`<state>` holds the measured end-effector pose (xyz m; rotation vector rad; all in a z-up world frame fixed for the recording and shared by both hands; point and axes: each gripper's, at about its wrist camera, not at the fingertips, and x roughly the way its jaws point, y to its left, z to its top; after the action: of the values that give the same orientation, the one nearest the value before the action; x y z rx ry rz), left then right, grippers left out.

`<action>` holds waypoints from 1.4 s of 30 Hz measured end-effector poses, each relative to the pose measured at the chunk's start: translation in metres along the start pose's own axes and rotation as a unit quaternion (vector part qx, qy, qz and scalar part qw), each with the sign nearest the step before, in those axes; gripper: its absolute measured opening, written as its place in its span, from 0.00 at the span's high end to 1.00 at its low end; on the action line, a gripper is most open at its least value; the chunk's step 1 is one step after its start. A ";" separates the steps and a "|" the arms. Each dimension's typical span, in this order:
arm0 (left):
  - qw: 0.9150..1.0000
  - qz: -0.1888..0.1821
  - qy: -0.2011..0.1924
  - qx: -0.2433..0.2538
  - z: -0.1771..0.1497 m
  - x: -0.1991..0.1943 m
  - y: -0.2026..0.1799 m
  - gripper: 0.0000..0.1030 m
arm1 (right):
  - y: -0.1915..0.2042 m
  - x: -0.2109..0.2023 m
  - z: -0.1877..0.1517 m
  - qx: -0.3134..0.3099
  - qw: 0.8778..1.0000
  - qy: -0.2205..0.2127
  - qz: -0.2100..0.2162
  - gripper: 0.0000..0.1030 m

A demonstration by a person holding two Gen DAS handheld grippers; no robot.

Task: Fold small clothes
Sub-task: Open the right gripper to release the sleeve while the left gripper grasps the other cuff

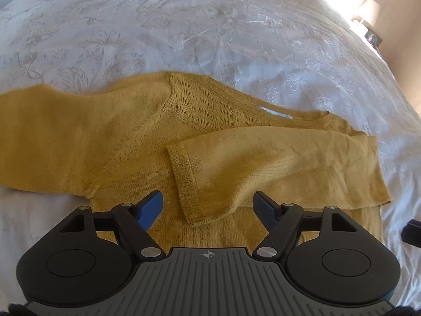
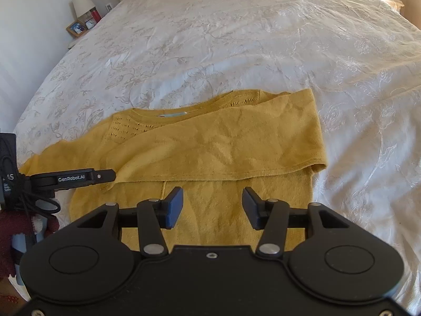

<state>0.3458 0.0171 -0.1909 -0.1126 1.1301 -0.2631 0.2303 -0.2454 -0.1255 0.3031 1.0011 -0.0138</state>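
**Inspector:** Report the garment's position.

**Assistant:** A mustard-yellow knitted sweater with an openwork yoke lies flat on the white floral-embroidered bedspread. In the left wrist view it fills the middle band of the frame, from 9 o'clock across to 3 o'clock. One short sleeve with a ribbed cuff is folded inward over the body; the other sleeve extends toward 9 o'clock. A pale label shows inside the neckline.

**Inspector:** Left gripper?

**Assistant:** The left gripper sits above the sweater's lower body at 6 o'clock. Its blue-padded fingers stand wide apart and hold nothing; the folded cuff lies between them in the picture. Whether they touch the knit cannot be told.

**Inspector:** Right gripper?

**Assistant:** The right gripper likewise has its fingers spread, nothing between them but the sweater beneath. In the right wrist view the folded sleeve crosses the body just beyond the fingertips. The left gripper shows at 9 o'clock, edge on beside the garment's left side, held by a hand in a dark red glove.

**Inspector:** Surroundings?

**Assistant:** At 10 o'clock in the right wrist view, a bedside stand carries a white-shaded lamp and a framed picture.
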 end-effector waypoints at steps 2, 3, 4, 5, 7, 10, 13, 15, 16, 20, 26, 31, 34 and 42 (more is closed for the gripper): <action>1.000 0.002 0.007 -0.023 0.004 0.011 0.004 0.30 | -0.004 0.003 0.002 -0.005 1.000 0.002 0.004 0.44; 0.999 0.002 0.010 -0.038 0.006 0.015 0.006 0.34 | -0.006 0.004 0.004 -0.007 1.000 0.003 0.006 0.44; 0.999 0.000 0.013 -0.050 0.007 0.018 0.008 0.36 | -0.009 0.006 0.005 -0.009 1.000 0.003 0.006 0.44; 0.998 0.000 0.018 -0.061 0.009 0.021 0.010 0.39 | -0.012 0.008 0.006 -0.009 1.000 0.004 0.006 0.44; 0.997 0.002 0.013 -0.080 0.011 0.022 0.011 0.54 | -0.019 0.012 0.009 -0.004 1.000 0.007 0.005 0.44; 0.997 -0.006 0.003 -0.070 0.014 0.016 0.007 0.93 | -0.030 0.020 0.012 0.007 1.000 0.012 0.002 0.44; 1.000 0.000 -0.022 -0.015 0.022 -0.006 -0.006 0.94 | -0.041 0.024 0.016 0.011 1.000 0.011 -0.006 0.44; 0.998 0.017 -0.051 0.036 0.029 -0.025 -0.012 0.93 | -0.050 0.026 0.020 0.012 1.000 0.004 -0.019 0.44; 0.997 0.024 -0.059 0.053 0.034 -0.032 -0.012 0.93 | -0.056 0.027 0.022 0.015 1.000 0.001 -0.028 0.44; 0.995 0.059 -0.044 0.061 0.048 -0.027 0.004 0.93 | -0.084 0.042 0.034 0.038 0.998 -0.004 -0.059 0.44; 0.998 0.053 -0.004 0.039 0.049 -0.004 0.026 0.93 | -0.112 0.078 0.054 0.049 0.997 0.010 -0.066 0.44; 0.998 0.060 0.003 0.035 0.044 0.000 0.029 0.91 | -0.122 0.106 0.061 0.057 0.996 0.045 -0.050 0.46; 0.997 0.072 0.008 0.032 0.041 0.004 0.033 0.89 | -0.118 0.109 0.061 0.038 0.997 0.059 -0.045 0.92; 0.994 0.104 0.038 -0.022 0.027 0.009 0.068 0.37 | -0.118 0.107 0.060 0.056 0.990 0.059 -0.112 0.87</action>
<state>0.3838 0.0791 -0.2024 -0.0230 1.2137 -0.0567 0.3205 -0.3600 -0.2126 0.2965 1.1501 -0.2588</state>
